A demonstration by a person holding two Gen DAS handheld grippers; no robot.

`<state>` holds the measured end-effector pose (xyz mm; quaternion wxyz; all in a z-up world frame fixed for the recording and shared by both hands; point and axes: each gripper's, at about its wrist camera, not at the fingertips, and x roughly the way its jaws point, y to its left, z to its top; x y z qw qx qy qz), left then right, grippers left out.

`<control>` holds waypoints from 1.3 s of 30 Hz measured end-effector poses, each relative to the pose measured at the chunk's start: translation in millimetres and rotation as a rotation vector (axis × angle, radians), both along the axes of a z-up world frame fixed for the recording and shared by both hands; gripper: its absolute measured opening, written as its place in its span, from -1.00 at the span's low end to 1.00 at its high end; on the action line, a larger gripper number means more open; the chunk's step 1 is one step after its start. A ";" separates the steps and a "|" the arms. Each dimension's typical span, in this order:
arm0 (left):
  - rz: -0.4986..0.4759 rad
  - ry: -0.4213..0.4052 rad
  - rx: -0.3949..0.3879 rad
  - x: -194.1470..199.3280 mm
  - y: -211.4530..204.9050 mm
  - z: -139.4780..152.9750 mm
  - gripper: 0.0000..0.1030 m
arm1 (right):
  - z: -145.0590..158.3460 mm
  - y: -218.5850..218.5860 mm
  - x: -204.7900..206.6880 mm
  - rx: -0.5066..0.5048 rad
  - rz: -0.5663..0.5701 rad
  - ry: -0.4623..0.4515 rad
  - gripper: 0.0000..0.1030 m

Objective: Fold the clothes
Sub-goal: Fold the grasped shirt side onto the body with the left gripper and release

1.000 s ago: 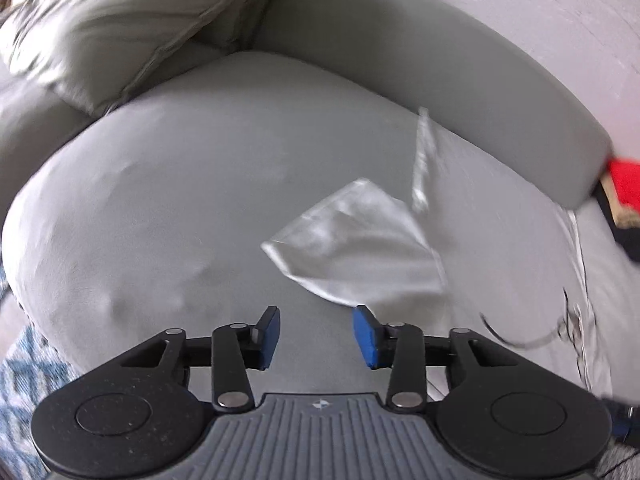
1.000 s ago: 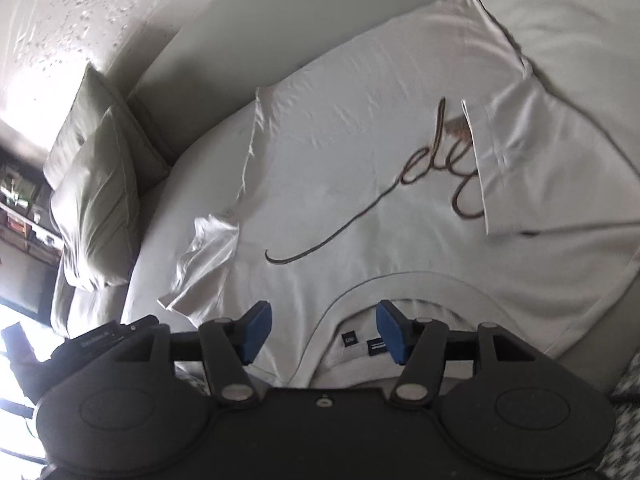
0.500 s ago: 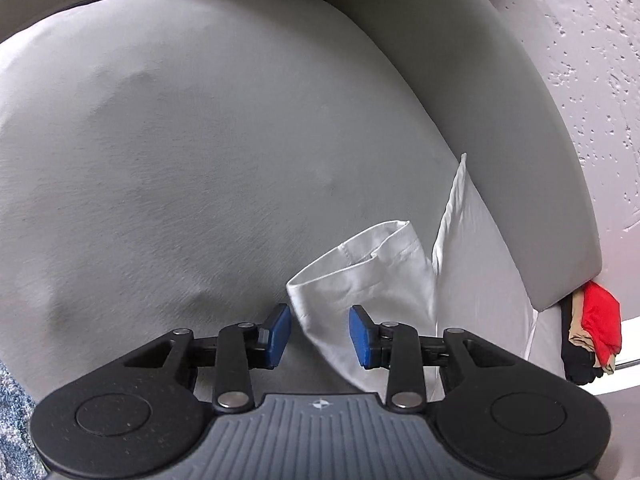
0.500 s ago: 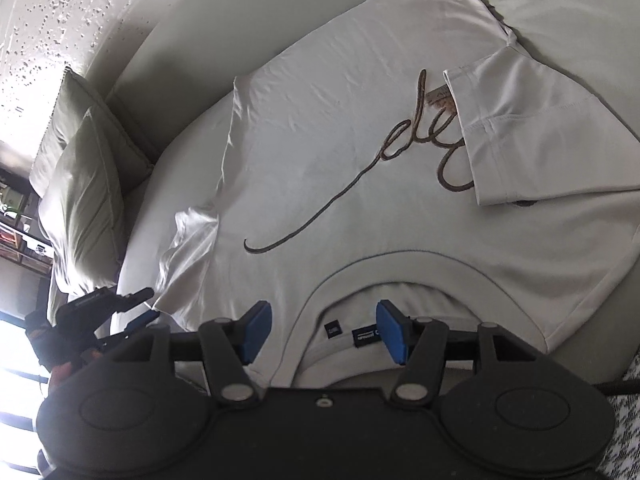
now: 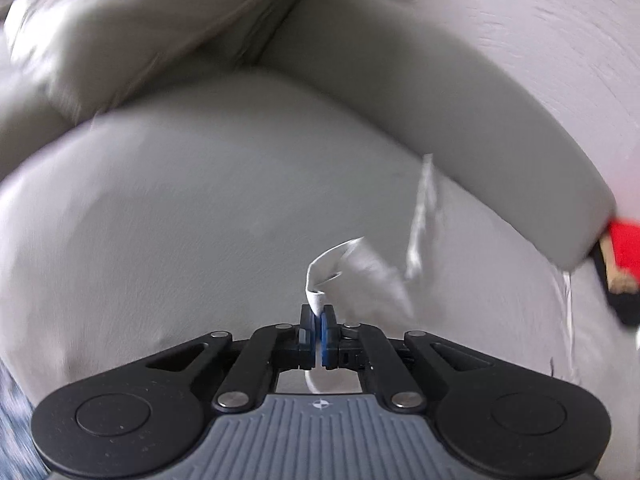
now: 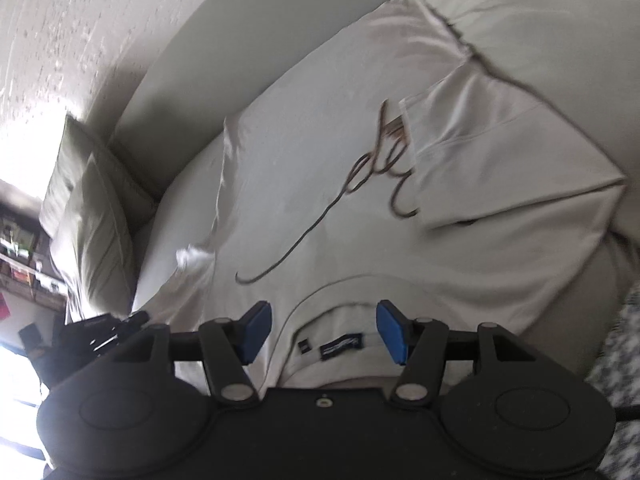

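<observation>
White cotton T-shirt [image 6: 360, 184] lies spread flat on a grey sofa seat [image 5: 180, 220], collar at the front edge of the seat, hem toward the backrest [image 5: 440, 92]. Brown script print [image 6: 332, 204] runs across the chest. One sleeve [image 6: 500, 160] is folded in over the chest, covering the end of the print, its cuff edge straight and crisp. The other sleeve [image 5: 360, 276] is bunched and lifted off the cushion, blurred in both views.

Left hand-held gripper [image 5: 318, 322]: blue pads together, clamped on that sleeve's cuff edge, a strip of white fabric pinched between them. Fabric trails back to the shirt's side edge [image 5: 424, 216], which stands up slightly from the seat.

Right hand-held gripper [image 6: 320, 330]: pads wide apart, hovering at the collar [image 6: 340, 292], neck labels [image 6: 342, 346] between the pads. Cannot tell if it touches fabric.

Open room: bare grey cushion stretches wide on the sleeve side, out to the seat's rounded edge. Olive pillow [image 5: 120, 28] sits in the back corner, well apart from the shirt. Red and black clothes [image 5: 624, 256] lie past the backrest's end, at the opposite side. Patterned rug [image 6: 624, 344] shows below the front edge.
</observation>
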<state>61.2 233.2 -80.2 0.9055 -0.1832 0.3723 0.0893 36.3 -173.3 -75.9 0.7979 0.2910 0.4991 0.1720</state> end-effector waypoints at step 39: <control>-0.184 0.100 0.216 74.8 -90.1 -24.0 -0.95 | -11.5 -77.0 42.5 -0.096 -0.207 -0.090 -0.52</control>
